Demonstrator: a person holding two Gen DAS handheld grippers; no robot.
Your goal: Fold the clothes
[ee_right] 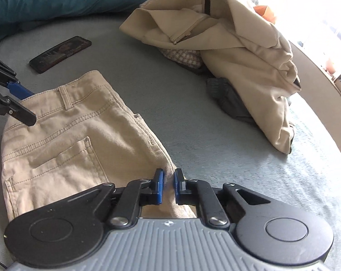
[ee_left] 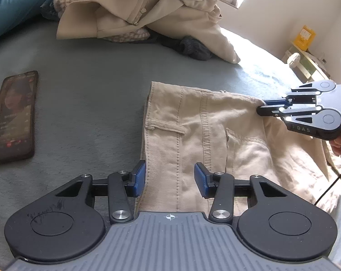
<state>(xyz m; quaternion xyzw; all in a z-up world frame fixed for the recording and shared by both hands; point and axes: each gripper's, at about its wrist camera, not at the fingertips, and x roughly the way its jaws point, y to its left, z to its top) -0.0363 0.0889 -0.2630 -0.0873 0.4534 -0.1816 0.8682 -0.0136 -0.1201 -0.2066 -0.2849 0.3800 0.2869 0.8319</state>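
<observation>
Khaki trousers lie flat on the grey bedspread, near the phone. Right gripper is pinched narrow on their edge; left gripper is spread wide over the waistband.

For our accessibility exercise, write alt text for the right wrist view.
The right tool pinches an edge of folded khaki trousers lying on a grey bed. The left tool reaches in at the waistband. Behind lie a phone and a heap of beige clothes.
</observation>
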